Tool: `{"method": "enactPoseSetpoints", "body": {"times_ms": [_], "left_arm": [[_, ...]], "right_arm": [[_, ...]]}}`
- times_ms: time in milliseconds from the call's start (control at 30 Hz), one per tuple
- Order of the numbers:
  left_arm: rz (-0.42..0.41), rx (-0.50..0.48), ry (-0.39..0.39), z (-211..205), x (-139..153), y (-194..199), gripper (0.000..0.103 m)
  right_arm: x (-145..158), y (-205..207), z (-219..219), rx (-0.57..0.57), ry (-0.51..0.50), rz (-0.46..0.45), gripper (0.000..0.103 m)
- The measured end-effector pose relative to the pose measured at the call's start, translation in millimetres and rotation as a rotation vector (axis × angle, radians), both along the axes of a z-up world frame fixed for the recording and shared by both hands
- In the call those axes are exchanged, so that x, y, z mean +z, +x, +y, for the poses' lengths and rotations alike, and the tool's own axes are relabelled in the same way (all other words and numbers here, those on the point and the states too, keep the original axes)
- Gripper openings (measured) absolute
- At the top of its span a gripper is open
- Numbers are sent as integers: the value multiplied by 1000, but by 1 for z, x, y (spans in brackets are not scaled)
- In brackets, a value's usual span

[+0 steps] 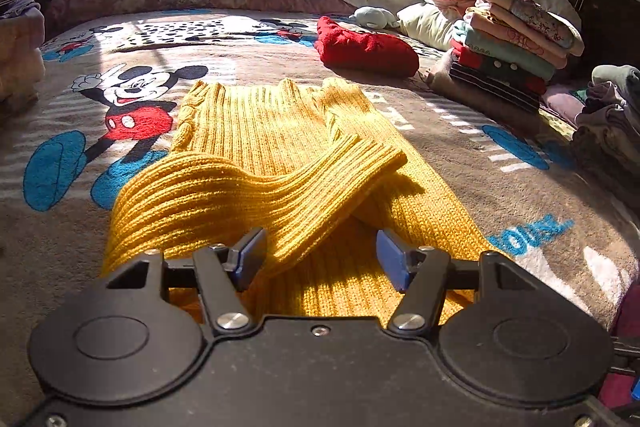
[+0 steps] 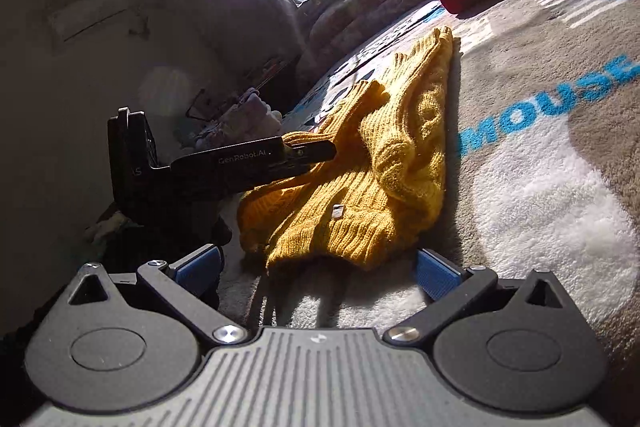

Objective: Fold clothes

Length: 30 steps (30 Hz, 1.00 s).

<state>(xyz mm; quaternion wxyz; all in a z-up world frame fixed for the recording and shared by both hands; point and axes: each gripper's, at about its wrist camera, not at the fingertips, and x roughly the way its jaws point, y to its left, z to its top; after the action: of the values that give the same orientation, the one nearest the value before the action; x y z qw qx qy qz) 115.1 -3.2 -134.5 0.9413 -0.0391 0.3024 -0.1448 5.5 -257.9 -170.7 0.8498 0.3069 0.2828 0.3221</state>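
- On the cartoon-print blanket (image 1: 520,195) that covers the bed, our yellow knit sweater (image 1: 256,131) lies flat, its body running away from us and both sleeves crossed over the front.
- Our left gripper (image 1: 318,259) hangs low over the near hem with its jaws spread wide and nothing between them; the blue pads (image 1: 390,259) straddle the lower part of the top sleeve (image 1: 280,183) without pinching it.
- Our right gripper (image 2: 318,267) sits just short of the sweater's corner (image 2: 320,251), jaws likewise apart and empty. From this side we also see the left tool reaching in over the knit.
- We judge the sleeves are dealt with and the next step is the lengthwise fold: hem up toward the collar.
- To do it well we should take the hem at its two corners, one gripper each, and bite deep enough to catch both layers of the thick rib, not a single loose loop.
- We should lift both corners level and carry them together, so the crossed sleeves stay trapped inside and do not slide out.
- We should lay the hem square on the shoulders and let go only once it rests flat.
- Soft, stretchy knit will sag between the grips, so keep slight tension across it.
- Finished pieces wait well apart: a red garment (image 1: 366,47) and a stack of folded clothes (image 1: 516,43) at the far right.
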Motion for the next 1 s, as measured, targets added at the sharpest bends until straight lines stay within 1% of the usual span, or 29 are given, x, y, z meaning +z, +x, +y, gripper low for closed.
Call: {"method": "enactPoseSetpoints", "body": {"times_ms": [100, 200, 233, 267, 333, 367, 400, 433, 500, 533, 567, 667, 800, 900, 1000], "left_arm": [[-44, 63, -65, 19, 10, -24, 66], [-96, 144, -142, 46, 16, -48, 67], [-107, 169, -171, 55, 16, -55, 69], [-114, 191, -203, 64, 12, -60, 72], [-118, 236, -259, 80, 5, -70, 73], [-106, 255, -275, 86, 0, -72, 73], [-94, 270, -285, 90, -4, -74, 73], [-83, 285, -289, 95, -7, -75, 73], [-69, 313, -292, 102, -10, -76, 73], [-75, 315, -299, 106, -9, -76, 73], [-84, 318, -306, 109, -8, -76, 73], [-101, 321, -290, 114, -5, -76, 73], [-111, 303, -267, 115, -5, -76, 73], [-111, 290, -242, 112, -4, -72, 73], [-113, 275, -235, 111, -3, -69, 73]], "right_arm": [[7, 1, 1, -25, 27, 15, 102], [19, 13, 17, -18, 26, 43, 102], [23, 19, 23, -12, 35, 54, 102], [27, 25, 30, -6, 44, 66, 102], [31, 40, 41, -23, 79, 103, 102], [33, 49, 46, -39, 101, 125, 101], [34, 57, 50, -54, 123, 147, 99], [36, 66, 55, -70, 145, 168, 96], [34, 87, 63, -112, 186, 220, 94], [32, 96, 65, -129, 209, 243, 88], [29, 104, 68, -144, 228, 267, 85], [20, 123, 74, -188, 254, 322, 80], [18, 138, 83, -209, 216, 345, 79], [18, 143, 91, -208, 181, 328, 72], [17, 146, 95, -235, 156, 342, 71]]}}
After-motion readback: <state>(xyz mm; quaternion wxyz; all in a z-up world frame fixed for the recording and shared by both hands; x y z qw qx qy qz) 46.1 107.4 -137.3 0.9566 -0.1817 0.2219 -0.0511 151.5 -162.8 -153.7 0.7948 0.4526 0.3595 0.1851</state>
